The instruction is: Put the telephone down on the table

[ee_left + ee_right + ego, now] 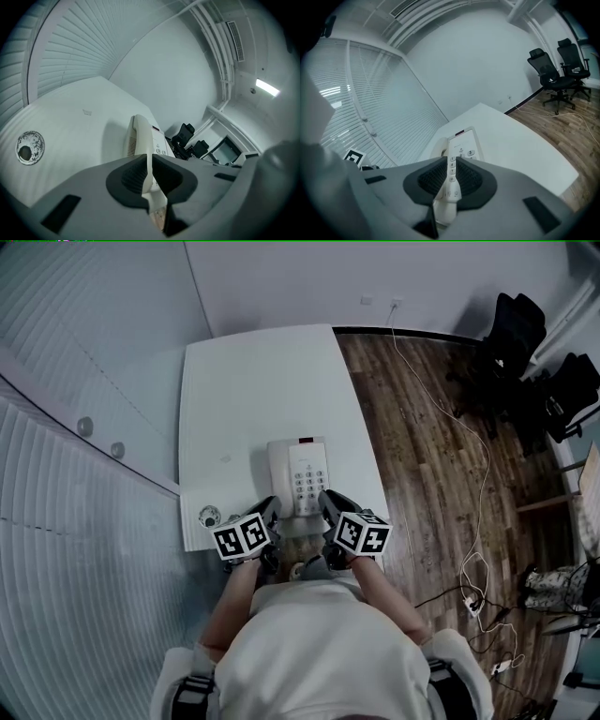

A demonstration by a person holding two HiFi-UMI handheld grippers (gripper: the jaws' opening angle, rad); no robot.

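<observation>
Telephone (pixel 298 474) sits pinched between both grippers' (pixel 272 506) (pixel 326 500) jaws.

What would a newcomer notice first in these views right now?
The white telephone at the near edge of the white table, pinched from both sides: the left gripper shut on its handset side, the right gripper on its keypad side. Next, the black office chairs on the wooden floor at the head view's upper right.

White counter (pixel 253 381), long and mostly bare. At its near edge there's the white telephone (pixel 298 474), keypad up. Left of it, by the near corner, a round cable port (pixel 208 517) sits in the top. Further in, a small faint mark (pixel 225 458).
</observation>
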